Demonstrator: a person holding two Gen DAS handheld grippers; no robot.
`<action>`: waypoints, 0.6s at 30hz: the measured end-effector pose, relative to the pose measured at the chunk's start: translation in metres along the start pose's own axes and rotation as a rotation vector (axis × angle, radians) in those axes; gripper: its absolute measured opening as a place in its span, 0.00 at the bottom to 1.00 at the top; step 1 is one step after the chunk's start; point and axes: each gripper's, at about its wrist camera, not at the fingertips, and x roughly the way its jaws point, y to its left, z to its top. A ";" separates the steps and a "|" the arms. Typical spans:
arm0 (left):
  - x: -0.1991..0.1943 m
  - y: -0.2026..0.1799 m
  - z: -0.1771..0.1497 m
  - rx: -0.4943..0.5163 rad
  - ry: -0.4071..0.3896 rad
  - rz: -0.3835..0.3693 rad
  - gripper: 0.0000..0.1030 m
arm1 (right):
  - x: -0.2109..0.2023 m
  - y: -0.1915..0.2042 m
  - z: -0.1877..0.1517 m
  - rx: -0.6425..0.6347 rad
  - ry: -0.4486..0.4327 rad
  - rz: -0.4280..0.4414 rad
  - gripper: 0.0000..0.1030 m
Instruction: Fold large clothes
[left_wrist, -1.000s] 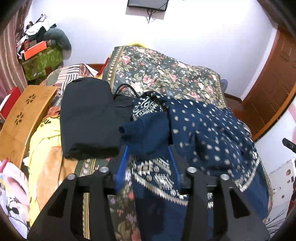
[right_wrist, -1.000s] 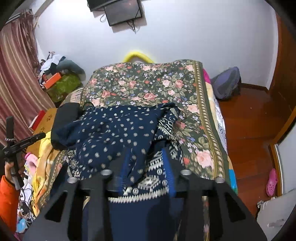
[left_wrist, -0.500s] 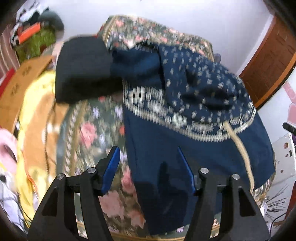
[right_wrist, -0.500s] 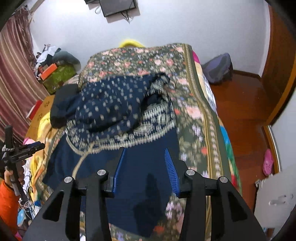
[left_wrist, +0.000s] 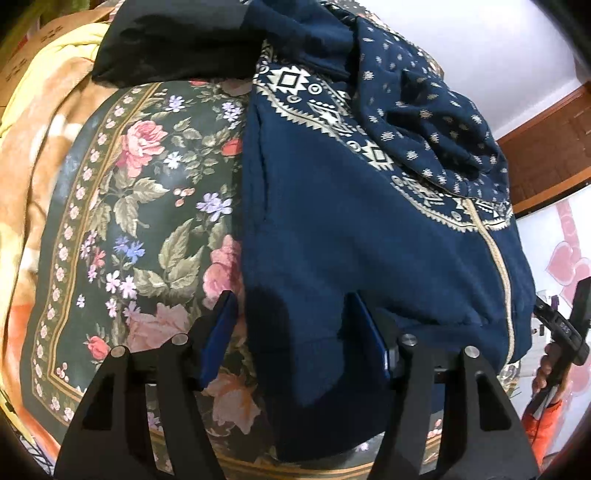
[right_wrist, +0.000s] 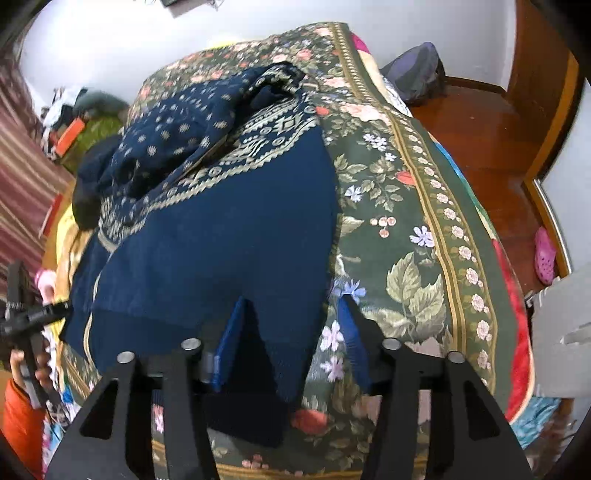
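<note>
- Floral bedspread (left_wrist: 147, 206) fills the ground under both my grippers; a navy patterned hoodie (left_wrist: 332, 229) lies on it, its long axis running away from me toward the far wall.
- Left gripper (left_wrist: 291, 325): its jaws have just been opening and now stand apart, straddling the hoodie's near-left hem corner, pads not pressing.
- Right gripper (right_wrist: 291, 328): jaws likewise just opening, spread over the near-right hem corner (right_wrist: 273, 354), cloth between them but loose.
- Both hands pitch steeply downward, about equally near the hem.
- I judge the next move is smoothing or regrasping that hem.
</note>
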 end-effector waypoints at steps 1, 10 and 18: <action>0.000 -0.001 0.000 -0.001 -0.001 -0.005 0.61 | 0.001 -0.001 0.000 0.013 -0.007 0.008 0.51; -0.014 -0.022 0.006 0.049 -0.084 -0.011 0.11 | -0.001 0.011 -0.007 0.085 -0.026 0.175 0.30; -0.077 -0.037 0.045 0.045 -0.247 -0.185 0.09 | -0.037 0.022 0.030 0.083 -0.140 0.296 0.07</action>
